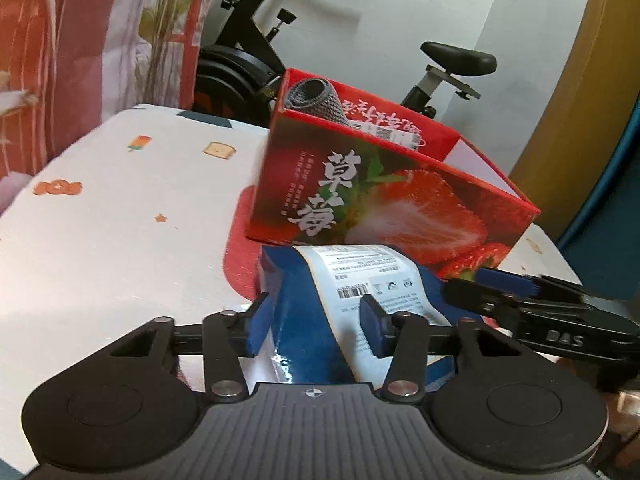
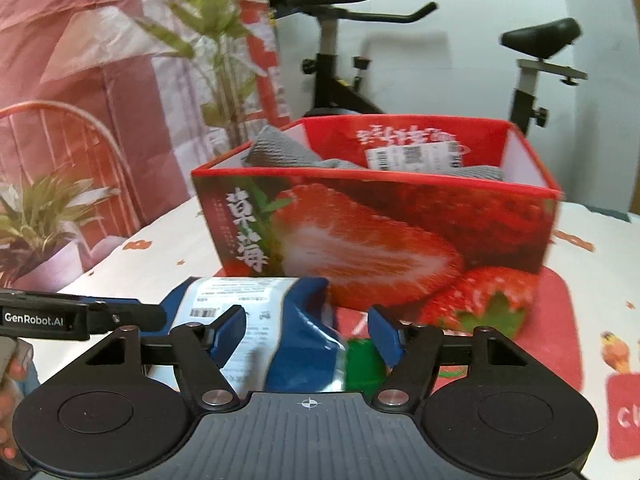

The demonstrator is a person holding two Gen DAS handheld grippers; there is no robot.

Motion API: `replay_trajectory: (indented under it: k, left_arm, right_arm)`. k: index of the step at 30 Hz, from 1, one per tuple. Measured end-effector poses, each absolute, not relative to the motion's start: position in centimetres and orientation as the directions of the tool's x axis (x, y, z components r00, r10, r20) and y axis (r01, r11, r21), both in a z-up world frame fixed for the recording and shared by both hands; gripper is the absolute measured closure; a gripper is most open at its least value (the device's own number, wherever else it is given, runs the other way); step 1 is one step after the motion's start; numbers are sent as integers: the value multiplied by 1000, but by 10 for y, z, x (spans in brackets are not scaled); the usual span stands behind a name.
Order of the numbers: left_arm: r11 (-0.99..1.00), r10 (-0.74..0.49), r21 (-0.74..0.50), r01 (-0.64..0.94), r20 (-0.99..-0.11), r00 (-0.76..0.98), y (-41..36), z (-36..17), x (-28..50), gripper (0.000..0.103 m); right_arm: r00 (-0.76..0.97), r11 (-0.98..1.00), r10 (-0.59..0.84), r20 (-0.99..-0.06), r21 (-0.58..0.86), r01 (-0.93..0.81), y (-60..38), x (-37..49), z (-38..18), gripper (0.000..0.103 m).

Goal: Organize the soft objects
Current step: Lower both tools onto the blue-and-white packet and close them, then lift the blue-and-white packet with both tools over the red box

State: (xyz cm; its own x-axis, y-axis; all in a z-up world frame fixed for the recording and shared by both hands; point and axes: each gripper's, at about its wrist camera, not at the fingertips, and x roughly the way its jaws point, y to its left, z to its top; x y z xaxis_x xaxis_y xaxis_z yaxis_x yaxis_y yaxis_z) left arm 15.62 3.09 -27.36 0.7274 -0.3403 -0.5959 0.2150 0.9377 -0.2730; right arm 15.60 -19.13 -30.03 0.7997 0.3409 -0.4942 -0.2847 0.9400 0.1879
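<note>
Black exercise bike (image 2: 420, 52) at twelve o'clock against white wall (image 2: 460, 60); red-pink curtain (image 2: 72, 48) at ten o'clock; potted plants (image 2: 44, 216) at nine; patterned white tablecloth (image 1: 120, 208) below.

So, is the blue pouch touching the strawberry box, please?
Cannot tell: both wrist views show the blue pouch overlapping the strawberry box base, hiding any gap.

Both views look forward and slightly downward from low over the table (image 1: 100, 220), each along its own gripper's fingers. The left wrist view sits close behind the blue pouch (image 1: 320, 312), facing the strawberry box (image 1: 400, 208) at an angle from its near left. The right wrist view faces the box (image 2: 376, 232) more squarely. Both share the pouch (image 2: 288, 328), the box and the exercise bike (image 1: 256, 60) far behind; each sees the other gripper at its edge.
</note>
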Motion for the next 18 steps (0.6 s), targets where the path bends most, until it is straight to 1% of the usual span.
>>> replay_trajectory:
  k: [2, 5, 7, 9, 12, 18]
  left_arm:
    - [939, -339, -269, 216, -603, 722, 29, -278, 158, 60]
    - [939, -338, -271, 212, -614, 713, 30, -283, 161, 63]
    - [943, -324, -269, 195, -616, 718, 33, -283, 161, 63]
    - [952, -295, -259, 165, -620, 727, 36, -283, 162, 63]
    - [951, -291, -276, 142, -634, 717, 41, -287, 166, 63]
    - [959, -264, -253, 126, -648, 715, 41, -289, 168, 62]
  right_arm:
    - [787, 933, 359, -502, 181, -310, -184, 163, -305, 39]
    - [764, 931, 362, -534, 166, -325, -176, 169, -315, 45]
    - [766, 931, 362, -531, 166, -325, -175, 166, -317, 54]
    - [763, 929, 367, -532, 171, -328, -177, 163, -317, 72]
    - [761, 927, 372, -532, 167, -337, -179, 158, -319, 76]
    - [762, 926, 371, -531, 151, -345, -177, 154, -322, 76]
